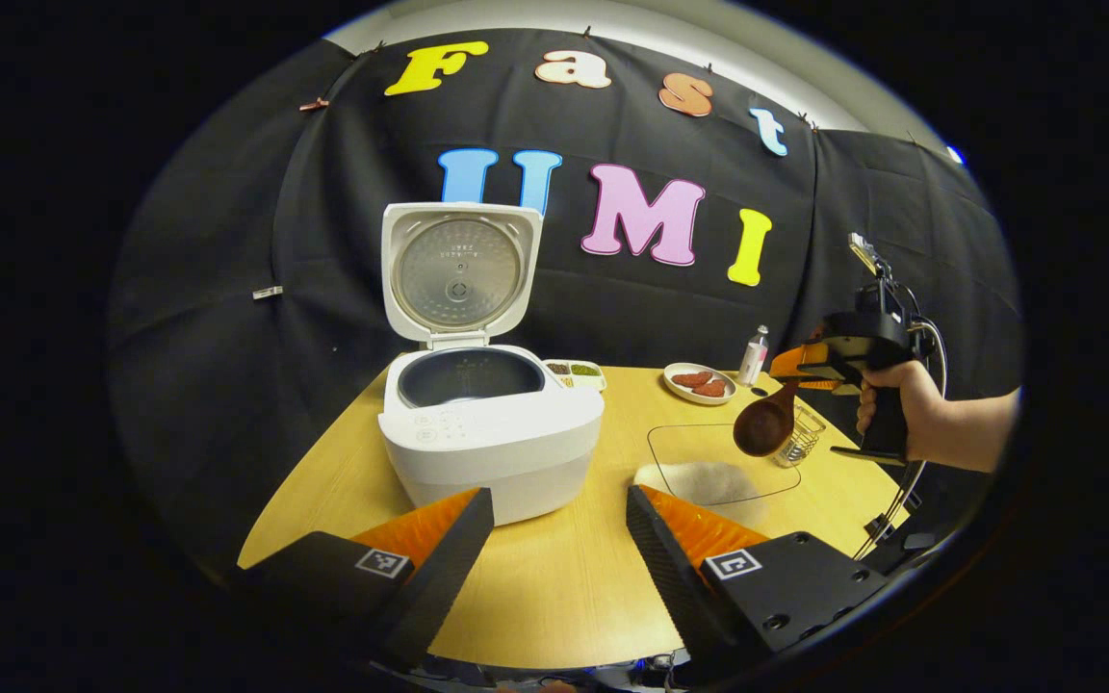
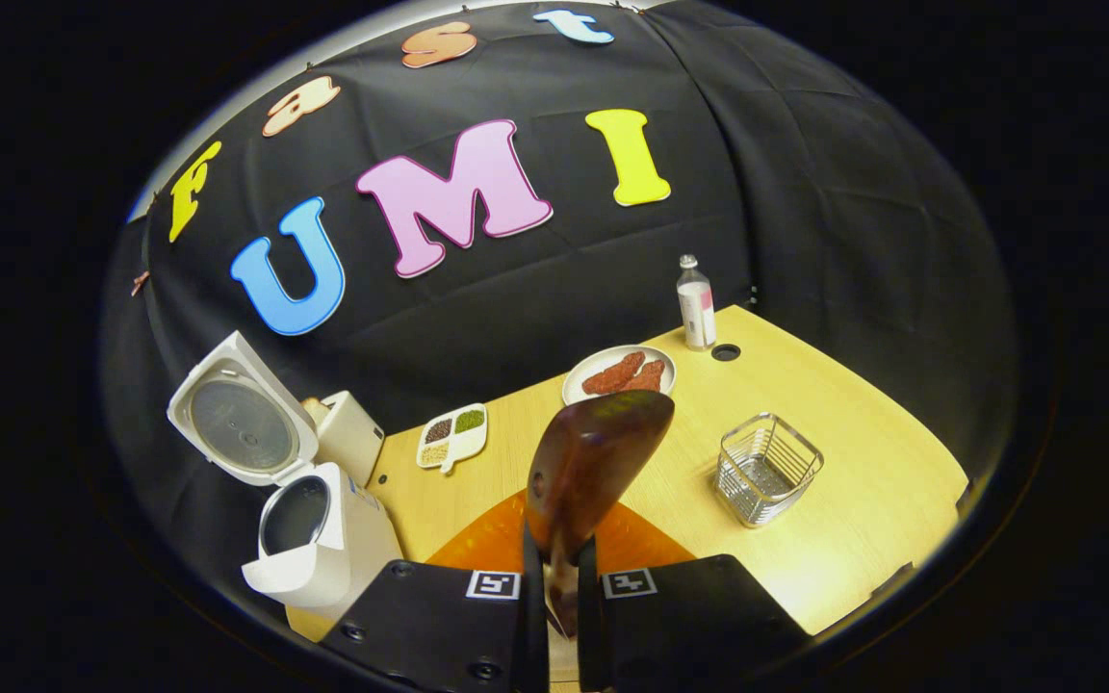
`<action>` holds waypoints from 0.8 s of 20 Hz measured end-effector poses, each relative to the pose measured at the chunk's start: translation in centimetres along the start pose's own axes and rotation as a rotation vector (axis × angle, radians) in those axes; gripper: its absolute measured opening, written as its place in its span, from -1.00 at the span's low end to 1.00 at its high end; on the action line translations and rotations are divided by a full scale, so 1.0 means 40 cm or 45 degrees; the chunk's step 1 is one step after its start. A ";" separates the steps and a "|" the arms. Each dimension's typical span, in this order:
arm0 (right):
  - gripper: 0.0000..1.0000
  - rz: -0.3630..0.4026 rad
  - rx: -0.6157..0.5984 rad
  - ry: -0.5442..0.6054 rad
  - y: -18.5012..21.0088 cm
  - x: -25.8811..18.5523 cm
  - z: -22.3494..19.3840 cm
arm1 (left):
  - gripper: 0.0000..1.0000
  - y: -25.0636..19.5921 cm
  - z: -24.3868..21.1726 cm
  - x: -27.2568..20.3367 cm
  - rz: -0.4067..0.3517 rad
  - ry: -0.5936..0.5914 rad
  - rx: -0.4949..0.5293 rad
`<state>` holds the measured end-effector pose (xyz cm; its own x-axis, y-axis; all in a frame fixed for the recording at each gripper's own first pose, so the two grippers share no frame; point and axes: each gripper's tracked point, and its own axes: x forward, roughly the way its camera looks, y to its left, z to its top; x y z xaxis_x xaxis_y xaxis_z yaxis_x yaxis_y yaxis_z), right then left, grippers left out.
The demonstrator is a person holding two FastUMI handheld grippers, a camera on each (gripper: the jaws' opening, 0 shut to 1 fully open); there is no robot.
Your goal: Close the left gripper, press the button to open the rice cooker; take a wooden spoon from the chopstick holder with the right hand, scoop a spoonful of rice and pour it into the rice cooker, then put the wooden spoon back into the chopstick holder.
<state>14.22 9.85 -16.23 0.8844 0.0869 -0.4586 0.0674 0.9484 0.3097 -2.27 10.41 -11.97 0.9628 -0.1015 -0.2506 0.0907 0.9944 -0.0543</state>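
The white rice cooker (image 1: 492, 433) stands on the table with its lid (image 1: 458, 274) raised and the dark inner pot showing. My left gripper (image 1: 557, 520) is open just in front of it, nothing between its fingers. At the right, a hand holds my right gripper (image 1: 810, 371), shut on the handle of the wooden spoon (image 1: 766, 423). The spoon's bowl hangs above the far right edge of a clear tray holding a heap of white rice (image 1: 709, 481). In the right gripper view the spoon (image 2: 593, 472) rises from between my right gripper (image 2: 554, 577) fingers, the cooker (image 2: 319, 539) at lower left.
A wire chopstick holder (image 2: 766, 469) stands on the wooden table (image 2: 853, 452) to the right of the spoon. A plate of red meat slices (image 2: 620, 373), a small bottle (image 2: 696, 303) and a divided dish of grains (image 2: 453, 435) sit along the back.
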 end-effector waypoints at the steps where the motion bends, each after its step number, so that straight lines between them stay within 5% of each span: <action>1: -0.67 -0.016 -0.028 0.008 -0.004 0.010 -0.026 | 0.92 0.006 -0.007 0.002 -0.002 0.013 -0.001; 8: -0.67 -0.138 -0.267 0.000 -0.064 0.061 -0.141 | 0.92 0.019 -0.054 0.010 -0.058 0.060 0.027; 16: -0.67 -0.101 -0.260 0.072 0.020 -0.002 -0.248 | 0.92 0.010 -0.036 0.031 -0.074 0.055 0.041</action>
<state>9.63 13.63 -24.20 0.8524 0.0214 -0.5225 0.0356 0.9945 0.0987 -1.41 10.64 -13.68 0.9438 -0.1593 -0.2895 0.1547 0.9872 -0.0391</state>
